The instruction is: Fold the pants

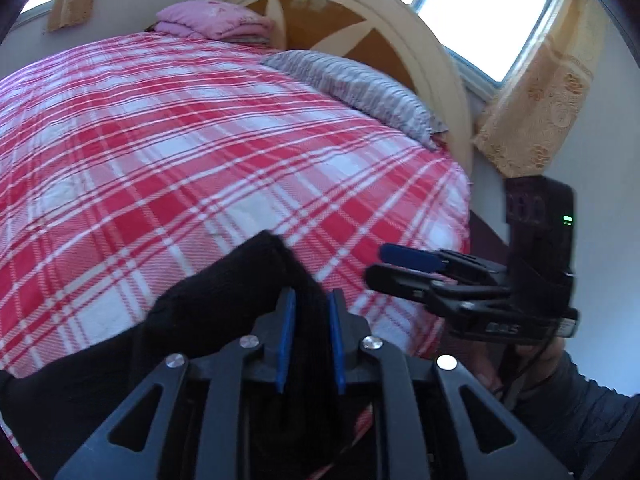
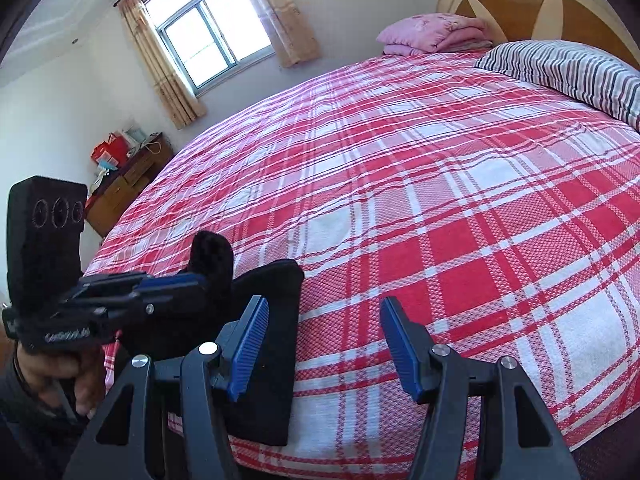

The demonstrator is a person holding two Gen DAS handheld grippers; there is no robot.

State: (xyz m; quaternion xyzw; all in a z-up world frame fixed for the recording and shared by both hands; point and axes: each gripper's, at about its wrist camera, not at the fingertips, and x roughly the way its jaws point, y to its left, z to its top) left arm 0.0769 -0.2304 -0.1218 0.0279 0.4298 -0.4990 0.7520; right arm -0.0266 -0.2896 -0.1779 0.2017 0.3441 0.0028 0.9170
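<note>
Mid-fold at the bed's point(image 2: 440, 184) near edge: left gripper point(image 1: 311, 320) clamped on black pants point(image 2: 272, 320), right gripper point(image 2: 324, 340) fingers apart (empty), next laying the fold flat.

Striped pillow point(image 2: 568, 70) and folded pink blanket point(image 2: 432, 34) lie beside the headboard point(image 2: 576, 4).

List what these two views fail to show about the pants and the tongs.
- Black pants: the left wrist view shows only a bunched part; the left tongs cover the rest, which runs off the bottom edge.
- Pants' overall shape, waistband and legs: not distinguishable in the right wrist view, dark and partly behind the finger.
- Right tongs: open over the bedspread.
</note>
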